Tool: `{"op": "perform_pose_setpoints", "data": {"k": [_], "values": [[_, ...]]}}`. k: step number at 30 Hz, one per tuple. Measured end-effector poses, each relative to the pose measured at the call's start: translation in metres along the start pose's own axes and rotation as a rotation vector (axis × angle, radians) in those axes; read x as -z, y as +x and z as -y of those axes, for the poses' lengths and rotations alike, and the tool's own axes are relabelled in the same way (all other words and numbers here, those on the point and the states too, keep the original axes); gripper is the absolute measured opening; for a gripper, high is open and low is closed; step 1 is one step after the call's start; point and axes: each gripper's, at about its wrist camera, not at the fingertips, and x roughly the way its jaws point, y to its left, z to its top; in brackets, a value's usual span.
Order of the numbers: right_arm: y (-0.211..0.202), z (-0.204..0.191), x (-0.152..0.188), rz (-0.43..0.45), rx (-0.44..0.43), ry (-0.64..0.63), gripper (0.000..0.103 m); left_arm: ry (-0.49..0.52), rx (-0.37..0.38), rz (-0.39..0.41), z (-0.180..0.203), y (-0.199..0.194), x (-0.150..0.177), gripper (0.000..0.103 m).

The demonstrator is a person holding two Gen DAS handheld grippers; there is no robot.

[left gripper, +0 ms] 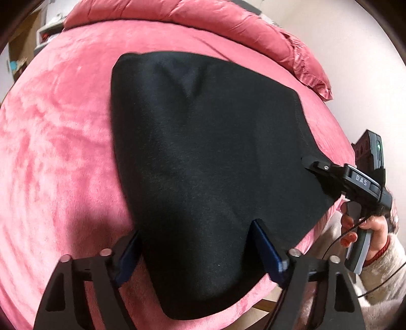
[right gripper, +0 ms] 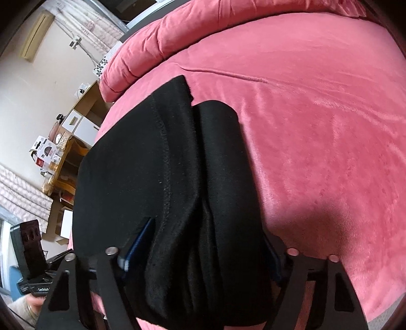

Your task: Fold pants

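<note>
Black pants (left gripper: 203, 152) lie folded on the pink bed (left gripper: 63, 139), near its front edge. My left gripper (left gripper: 196, 251) is open, its blue-padded fingers (left gripper: 266, 248) set wide on either side of the pants' near end. My right gripper (left gripper: 312, 162) shows in the left wrist view at the right corner of the pants, with cloth between its fingers. In the right wrist view the pants (right gripper: 157, 177) bunch up between the right gripper's (right gripper: 198, 251) spread fingers; its left pad (right gripper: 138, 243) shows, the right one is mostly covered by cloth.
A rolled pink duvet (left gripper: 203, 22) lies along the far side of the bed. A wooden side table with boxes and clutter (right gripper: 55, 157) stands beside the bed. A hand (left gripper: 362, 228) holds the right gripper's handle off the bed's front edge.
</note>
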Motion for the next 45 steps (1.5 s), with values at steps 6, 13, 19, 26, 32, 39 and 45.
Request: {"op": "perform_pose_setpoints", "data": {"k": [6, 13, 19, 26, 32, 39, 45], "values": [[-0.008, -0.017, 0.005, 0.018, 0.026, -0.052, 0.060, 0.045, -0.022, 0.026, 0.010, -0.004, 0.000, 0.066], [-0.031, -0.050, 0.015, 0.112, 0.056, -0.152, 0.051, 0.137, -0.095, 0.113, 0.023, -0.032, 0.004, 0.049], [-0.047, -0.080, 0.006, 0.182, 0.019, -0.224, 0.049, 0.173, -0.130, 0.189, 0.030, -0.056, -0.004, 0.042], [-0.033, -0.123, -0.021, 0.233, -0.020, -0.328, 0.049, 0.170, -0.197, 0.276, 0.012, -0.076, -0.026, 0.041], [0.004, -0.130, -0.067, 0.248, -0.069, -0.282, 0.049, 0.184, -0.269, 0.342, -0.012, -0.074, -0.071, 0.041], [0.041, -0.131, -0.106, 0.296, -0.082, -0.263, 0.049, 0.222, -0.354, 0.381, -0.036, -0.053, -0.128, 0.041], [0.081, -0.111, -0.119, 0.247, 0.044, -0.237, 0.060, 0.168, -0.361, 0.305, -0.069, -0.010, -0.144, 0.050]]}}
